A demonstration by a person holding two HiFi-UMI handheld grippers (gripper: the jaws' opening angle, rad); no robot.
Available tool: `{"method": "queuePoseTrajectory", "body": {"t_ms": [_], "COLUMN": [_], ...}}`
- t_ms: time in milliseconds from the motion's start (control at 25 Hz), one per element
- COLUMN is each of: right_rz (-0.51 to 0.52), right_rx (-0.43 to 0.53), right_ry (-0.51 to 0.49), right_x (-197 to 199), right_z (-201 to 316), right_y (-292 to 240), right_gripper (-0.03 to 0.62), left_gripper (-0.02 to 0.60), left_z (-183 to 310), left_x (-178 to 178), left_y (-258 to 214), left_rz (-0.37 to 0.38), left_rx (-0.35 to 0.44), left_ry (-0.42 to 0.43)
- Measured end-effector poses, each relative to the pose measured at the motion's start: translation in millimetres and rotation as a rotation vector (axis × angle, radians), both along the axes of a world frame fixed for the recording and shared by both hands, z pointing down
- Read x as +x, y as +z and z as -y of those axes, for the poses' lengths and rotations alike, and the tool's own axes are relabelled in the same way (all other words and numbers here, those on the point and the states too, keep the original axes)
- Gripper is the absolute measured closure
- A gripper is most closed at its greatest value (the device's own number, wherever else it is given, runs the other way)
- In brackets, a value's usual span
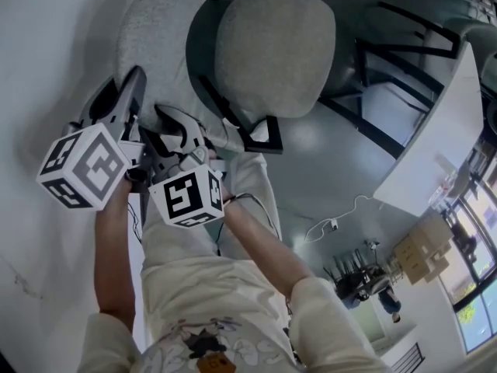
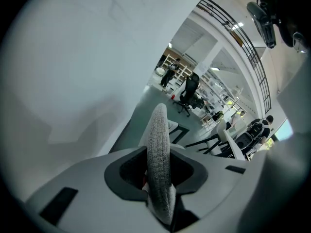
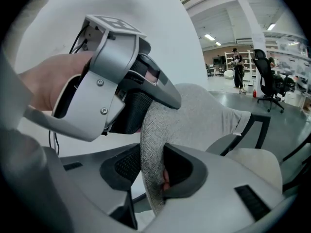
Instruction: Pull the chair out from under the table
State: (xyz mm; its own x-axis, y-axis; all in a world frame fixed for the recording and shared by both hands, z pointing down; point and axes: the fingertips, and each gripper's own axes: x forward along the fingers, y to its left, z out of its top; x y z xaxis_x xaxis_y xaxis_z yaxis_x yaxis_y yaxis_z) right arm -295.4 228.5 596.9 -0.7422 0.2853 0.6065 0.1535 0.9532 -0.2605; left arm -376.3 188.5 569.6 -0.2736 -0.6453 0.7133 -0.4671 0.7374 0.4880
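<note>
The chair has a grey fabric seat (image 1: pixel 276 49), a grey fabric backrest (image 1: pixel 155 29) and a black frame. It stands on the grey floor. Both grippers grip the backrest's top edge side by side. My left gripper (image 1: pixel 130 92) is shut on that edge, and in the left gripper view the fabric edge (image 2: pixel 159 144) runs upright between its jaws (image 2: pixel 158 178). Just to its right, my right gripper (image 1: pixel 182 127) is shut on the same edge. In the right gripper view the cloth (image 3: pixel 194 110) fills the gap between its jaws (image 3: pixel 153 174), with the left gripper (image 3: pixel 138 103) close beside it and the seat (image 3: pixel 252 161) beyond.
A broad white surface (image 1: pixel 46 68) lies at the left. A white tabletop (image 1: pixel 431 142) on black legs (image 1: pixel 404 53) stands at the right. A cable (image 1: pixel 334 224) lies on the floor and cardboard boxes (image 1: pixel 423 255) sit further off. A black office chair (image 3: pixel 269 81) and a person (image 3: pixel 238 67) are far off.
</note>
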Motion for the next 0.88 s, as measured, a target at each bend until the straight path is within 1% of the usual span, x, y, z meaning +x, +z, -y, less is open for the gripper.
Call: {"method": "queuePoseTrajectory", "body": {"t_ms": [160,240,400,560,680,760,880], "right_rz": [0.003,0.001,0.0,-0.012,-0.014,-0.013,-0.018], "right_rx": [-0.022,-0.038,-0.053,-0.047,-0.043,-0.044,-0.041], "right_ry": [0.003,0.004,-0.034,-0.075,-0.092,-0.101,-0.108], "right_x": [1.4,2.1,4.2,5.8,11.5,17.6,29.0], "right_z": [-2.3,-2.6,-5.8,-4.3,-3.9,-1.8,7.4], "right_y": [0.3,0.1,1.2,2.6,-0.8,-6.4,-14.2], "right_gripper": [0.467,0.461,0.456,0.448,0.445,0.447,0.447], "left_gripper": [0.476,0.474,0.473,0.454,0.416,0.416,0.416], "left_z": [-2.1,-1.4,-2.0,-4.0,-12.1,-18.0,-29.3], "left_x": [0.6,0.7,2.9,3.7,7.8,11.5,16.1], "left_y": [0.0,-0.3,0.3,-1.7,-6.5,-15.2,-26.7], "left_rz": [0.003,0.015,0.026,0.039,0.021,0.015,0.035], "left_rx": [0.021,0.019,0.033,0.03,0.036,0.046,0.033], "left_ry": [-0.008,-0.011,0.001,0.024,-0.002,-0.014,-0.021]}}
